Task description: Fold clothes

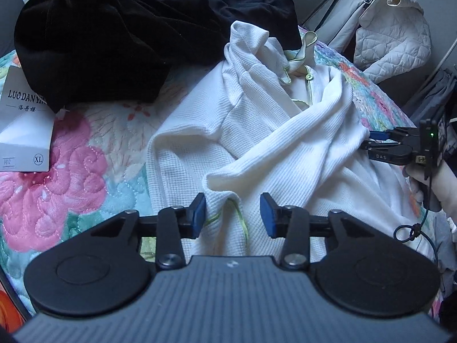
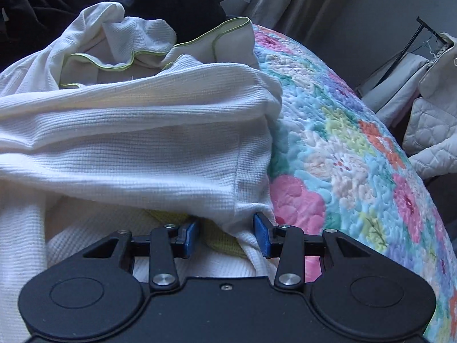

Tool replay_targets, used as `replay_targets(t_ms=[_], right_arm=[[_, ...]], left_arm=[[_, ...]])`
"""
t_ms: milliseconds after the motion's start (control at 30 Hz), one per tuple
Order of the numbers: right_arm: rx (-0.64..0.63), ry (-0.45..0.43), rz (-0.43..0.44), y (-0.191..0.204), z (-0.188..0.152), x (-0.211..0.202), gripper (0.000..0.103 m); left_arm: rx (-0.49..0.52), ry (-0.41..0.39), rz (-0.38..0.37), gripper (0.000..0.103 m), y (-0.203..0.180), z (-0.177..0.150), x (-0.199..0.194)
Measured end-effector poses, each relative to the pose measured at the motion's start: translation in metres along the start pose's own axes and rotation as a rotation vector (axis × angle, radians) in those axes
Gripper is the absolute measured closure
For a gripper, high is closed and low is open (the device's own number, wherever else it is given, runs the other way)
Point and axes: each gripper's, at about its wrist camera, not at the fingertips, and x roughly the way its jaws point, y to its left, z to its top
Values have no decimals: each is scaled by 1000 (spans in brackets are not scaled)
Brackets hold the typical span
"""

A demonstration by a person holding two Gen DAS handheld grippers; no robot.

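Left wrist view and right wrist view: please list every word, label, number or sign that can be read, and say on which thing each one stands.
"LUO DAN YI…", cut off by the black garment: on the white box.
"XL" in an oval: same box, lower corner.
Chinese characters below the brand, and a small sideways number near "XL": too small to read.
"DAS": on the right gripper.
Right wrist view: no text.

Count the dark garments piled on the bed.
2: a black velvety garment heaped at the far left, and a navy garment beside it at the head of the white waffle top. More may lie buried under them.
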Motion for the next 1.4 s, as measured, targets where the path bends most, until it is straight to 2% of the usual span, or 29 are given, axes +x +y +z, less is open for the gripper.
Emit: replay_targets(t_ms=[67, 133, 200, 267, 333, 433, 500, 533, 567, 600, 700, 833, 900, 1033, 1167, 1200, 1233, 1267, 1300, 1367, 1400], right_arm=[[90, -49, 31, -13, 0, -5, 60], [187, -106, 75, -27, -1, -14, 73], [217, -119, 76, -37, -1, -20, 98], [209, -119, 15, -46, -3, -28, 98], [280, -109, -36, -66, -12, -44, 98], [399, -68, -48, -99, -34, -52, 98], [427, -16, -23, -108, -43, -43, 96], [422, 8, -36, -107, -45, -38, 93], [411, 31, -57, -104, -46, -34, 85], [393, 43, -78, -100, -46, -33, 83], [398, 56, -116, -95, -47, -37, 73], [432, 35, -143, -95, -51, -64, 56], [470, 28, -117, -93, -62, -79, 48], [525, 19, 1, -85, -88, -89, 47], [530, 6, 77, -81, -95, -76, 47], [538, 3, 102, -81, -91, -70, 45], [546, 0, 126, -82, -88, -64, 44], [531, 14, 98, -82, -83, -56, 41], [506, 34, 50, -81, -77, -46, 41], [422, 50, -80, -72, -64, -32, 41], [401, 43, -77, -73, -63, -28, 54]], left_arm=[[1, 6, 13, 58, 0, 1, 1], [1, 11, 26, 57, 1, 2, 3], [8, 16, 31, 57, -1, 3, 6], [14, 19, 31, 57, -4, 5, 8], [25, 13, 14, 57, -9, 6, 6], [41, 11, -3, 56, -15, 6, 6], [41, 25, -6, 56, -17, 5, 11], [39, 34, -4, 56, -17, 4, 14], [38, 43, 2, 56, -17, 4, 16], [37, 51, 9, 56, -17, 4, 18], [41, 36, 21, 55, -16, 7, 13], [36, 17, 35, 48, -13, 14, 7], [46, 28, 19, 44, -15, 14, 7], [54, 43, -34, 29, -26, 11, 17], [52, 62, -48, 25, -34, 6, 46], [55, 63, -41, 28, -34, 4, 51], [57, 62, -33, 42, -35, 3, 56], [55, 64, -40, 57, -35, 2, 58], [52, 67, -53, 92, -36, 2, 58], [56, 37, -85, 92, -41, 5, 47], [77, -1, -66, 93, -46, 8, 37]])
